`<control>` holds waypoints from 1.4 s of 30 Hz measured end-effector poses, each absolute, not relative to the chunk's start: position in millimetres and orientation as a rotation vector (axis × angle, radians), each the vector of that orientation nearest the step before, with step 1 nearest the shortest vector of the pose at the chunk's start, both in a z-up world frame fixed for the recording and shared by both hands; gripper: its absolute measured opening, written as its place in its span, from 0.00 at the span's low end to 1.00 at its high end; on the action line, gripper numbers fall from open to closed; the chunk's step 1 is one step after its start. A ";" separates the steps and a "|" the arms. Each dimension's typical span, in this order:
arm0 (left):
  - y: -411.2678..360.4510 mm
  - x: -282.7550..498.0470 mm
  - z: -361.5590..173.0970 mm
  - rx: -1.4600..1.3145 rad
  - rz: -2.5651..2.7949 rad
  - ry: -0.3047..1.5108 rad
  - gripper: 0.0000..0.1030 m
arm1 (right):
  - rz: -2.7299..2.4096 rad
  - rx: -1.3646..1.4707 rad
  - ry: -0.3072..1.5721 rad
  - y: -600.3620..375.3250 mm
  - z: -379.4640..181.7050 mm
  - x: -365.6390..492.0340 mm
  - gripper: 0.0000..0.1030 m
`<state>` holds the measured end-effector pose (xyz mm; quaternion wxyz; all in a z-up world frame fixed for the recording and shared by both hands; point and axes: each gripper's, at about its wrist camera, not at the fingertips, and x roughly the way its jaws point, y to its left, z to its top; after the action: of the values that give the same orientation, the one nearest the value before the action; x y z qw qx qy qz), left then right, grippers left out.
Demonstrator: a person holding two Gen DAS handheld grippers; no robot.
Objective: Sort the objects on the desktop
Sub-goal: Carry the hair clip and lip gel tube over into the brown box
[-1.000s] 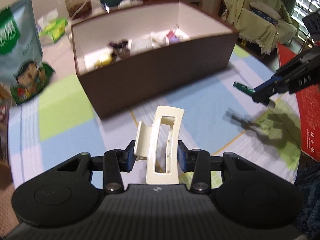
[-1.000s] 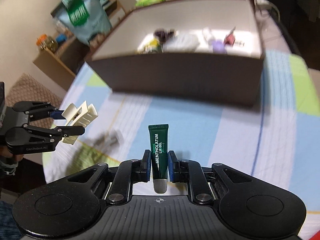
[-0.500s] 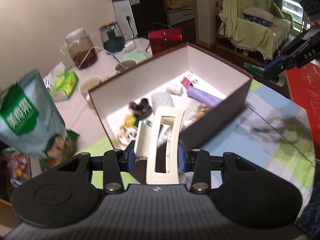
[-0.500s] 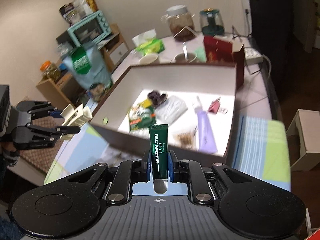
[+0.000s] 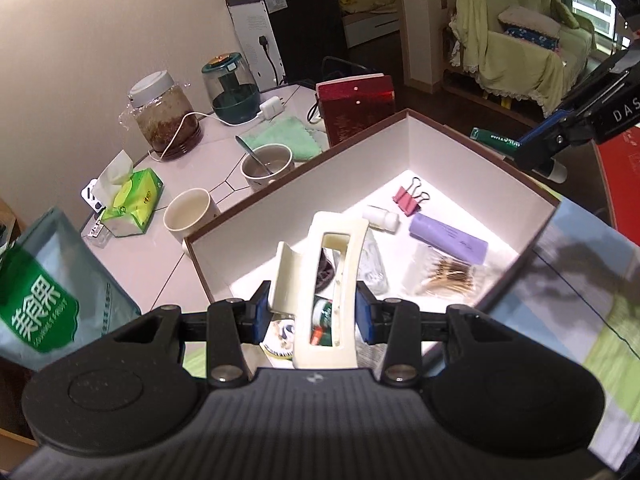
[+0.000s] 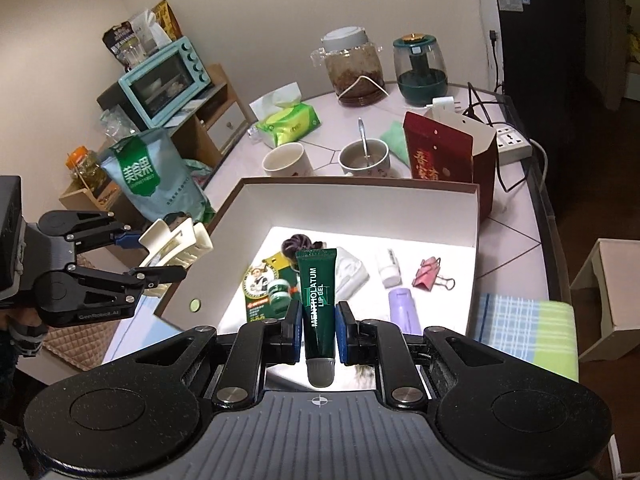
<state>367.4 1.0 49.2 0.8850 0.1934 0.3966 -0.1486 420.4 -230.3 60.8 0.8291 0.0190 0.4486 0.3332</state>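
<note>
Two claws have come up from low over the checked cloth within the last second and now hang over the open box (image 6: 476, 216), so each load looks ready to drop in. Left claw (image 5: 312, 312) is clamped on the cream hair clip (image 5: 332, 280); straight ahead of it and below lie a purple tube (image 5: 448, 236), a pink binder clip (image 5: 408, 200) and a small white bottle (image 5: 380, 218), while the box's left wall runs close beside its left finger. Right claw (image 6: 318, 330) grips the green lip gel tube (image 6: 318, 296), cap toward the camera; bare white floor shows ahead and to its right, near the binder clip, and the right wall stands well off. Mugs beyond the far wall are out of the way
</note>
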 end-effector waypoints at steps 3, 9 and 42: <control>-1.0 382.6 45.6 0.414 -0.307 0.852 0.36 | 0.704 0.024 0.984 -223.1 54.8 435.8 0.15; -1.0 409.1 22.7 0.418 -0.287 0.927 0.36 | 0.685 -0.042 1.042 -208.0 32.8 453.5 0.15; 10.0 466.7 -27.5 0.338 -0.263 0.998 0.36 | 0.606 -0.218 1.158 -152.3 -62.1 507.4 0.15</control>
<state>466.7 10.0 -27.5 0.8560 0.1609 0.4750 -0.1252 507.4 -152.3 -62.1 0.7886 -0.1014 0.5374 0.2811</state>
